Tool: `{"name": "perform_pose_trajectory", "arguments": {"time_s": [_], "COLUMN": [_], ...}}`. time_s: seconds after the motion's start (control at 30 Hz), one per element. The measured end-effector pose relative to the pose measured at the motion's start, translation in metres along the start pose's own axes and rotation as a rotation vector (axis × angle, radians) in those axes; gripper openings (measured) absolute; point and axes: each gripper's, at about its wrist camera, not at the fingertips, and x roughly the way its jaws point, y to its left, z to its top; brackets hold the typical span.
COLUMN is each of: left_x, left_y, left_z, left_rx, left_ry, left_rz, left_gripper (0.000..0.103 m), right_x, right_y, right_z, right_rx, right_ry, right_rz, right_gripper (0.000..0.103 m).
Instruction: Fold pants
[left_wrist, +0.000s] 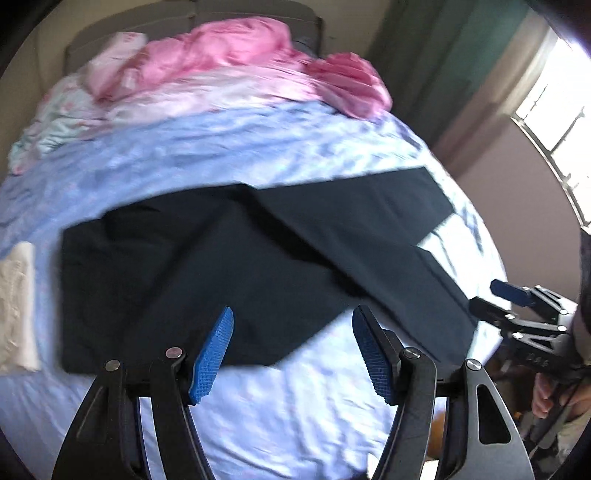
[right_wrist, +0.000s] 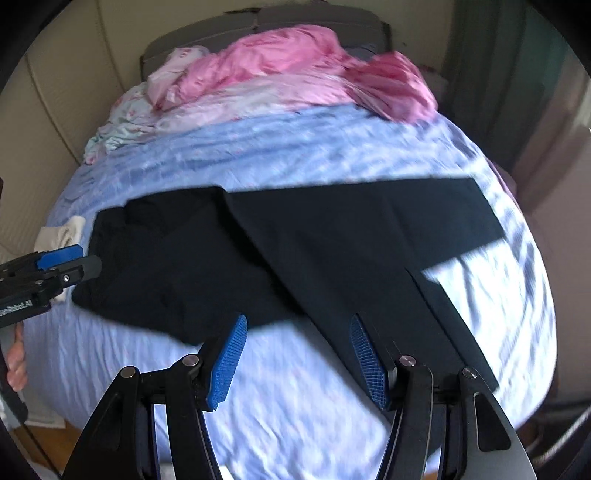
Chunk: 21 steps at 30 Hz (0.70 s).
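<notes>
Dark pants (left_wrist: 236, 258) lie spread flat on the light blue bed sheet (left_wrist: 258, 406), waist at the left, two legs splayed to the right. They also show in the right wrist view (right_wrist: 314, 251). My left gripper (left_wrist: 291, 350) is open and empty, hovering just above the pants' near edge at the crotch. My right gripper (right_wrist: 299, 358) is open and empty, above the near edge of the lower leg. The right gripper shows in the left wrist view (left_wrist: 495, 299) by the lower leg's cuff. The left gripper shows in the right wrist view (right_wrist: 77, 260) by the waist.
Pink bedding (left_wrist: 229, 51) and pale floral cloth (left_wrist: 62, 122) are piled at the head of the bed. A white folded cloth (left_wrist: 16, 306) lies left of the pants. A bright window (left_wrist: 554, 103) and green curtain (left_wrist: 461, 48) stand to the right.
</notes>
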Motion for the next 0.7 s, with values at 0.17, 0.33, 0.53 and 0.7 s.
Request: {"name": "perform_pose_trajectory", "arguments": {"time_s": [0.17, 0.33, 0.53, 0.7], "left_x": [0.016, 0.035, 0.064, 0.083], "left_y": [-0.071, -0.13, -0.184, -0.21], "left_z": [-0.028, -0.048, -0.069, -0.078], "left_rx": [0.035, -0.044, -0.178, -0.224], "left_ry": [0.026, 0.027, 0.045, 0.083], "left_rz": [-0.016, 0.03, 0.115, 0.131], "left_gripper": [0.066, 0.066, 0.066, 0.065], "right_x": [-0.016, -0.016, 0.003, 0.017], "right_y": [-0.063, -0.141, -0.22, -0.262], "right_z": [-0.049, -0.09, -0.127, -0.158], "right_rx": [0.055, 0.128, 0.189, 0.263], "right_ry": [0.042, 0.076, 0.16, 0.231], "right_rz": [-0.039, -0.017, 0.052, 0.093], "right_gripper": [0.059, 0.059, 0.059, 0.059]}}
